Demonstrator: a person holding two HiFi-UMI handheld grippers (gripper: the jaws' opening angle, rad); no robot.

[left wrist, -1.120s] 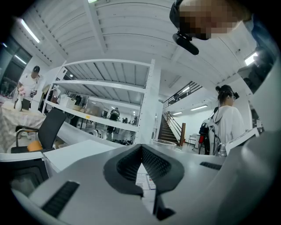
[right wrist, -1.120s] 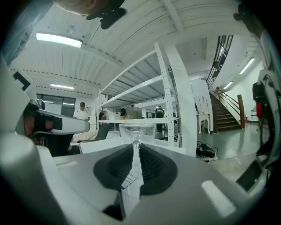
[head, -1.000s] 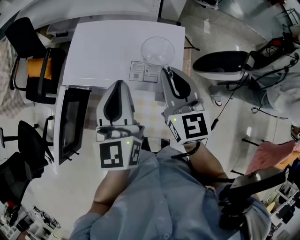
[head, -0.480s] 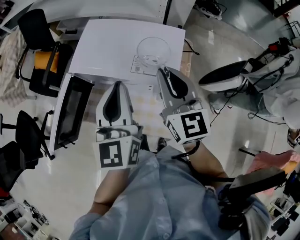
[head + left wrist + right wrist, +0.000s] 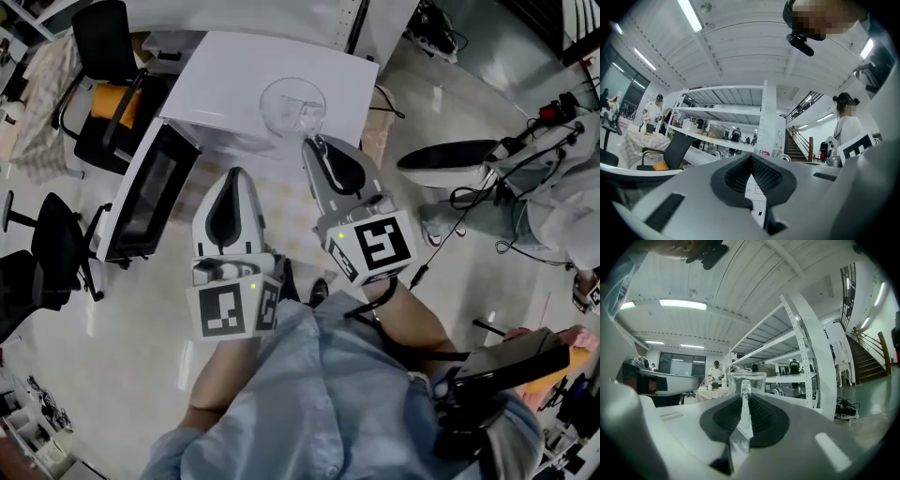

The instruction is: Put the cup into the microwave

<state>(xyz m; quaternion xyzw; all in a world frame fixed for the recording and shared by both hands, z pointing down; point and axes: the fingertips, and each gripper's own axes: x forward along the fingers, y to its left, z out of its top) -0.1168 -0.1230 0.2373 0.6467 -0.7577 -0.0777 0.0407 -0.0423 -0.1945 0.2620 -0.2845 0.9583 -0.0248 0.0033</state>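
Observation:
A clear glass cup [image 5: 292, 105] hangs in front of the white microwave [image 5: 234, 70], over the near edge of its top. My right gripper [image 5: 311, 142] is shut on the cup's handle. In the right gripper view the handle [image 5: 744, 394] stands upright between the dark pads [image 5: 761, 416], and the cup [image 5: 749, 379] sits just beyond the right gripper [image 5: 743, 404]. The microwave door [image 5: 150, 192] with its dark window stands swung open at the left. My left gripper [image 5: 234, 176] is beside the right one, shut and empty; in its own view the left gripper [image 5: 751, 161] has its pads together.
Black chairs stand at the left, one with an orange cushion [image 5: 108, 117]. Another black office chair [image 5: 450, 155] and floor cables lie to the right. A white shelving post [image 5: 811, 357] rises ahead, and people stand far off in the room.
Both grippers have travelled together, the cup still in the right one. The cup now sits further left over the microwave's front edge, and the open door looks more slanted in the head view.

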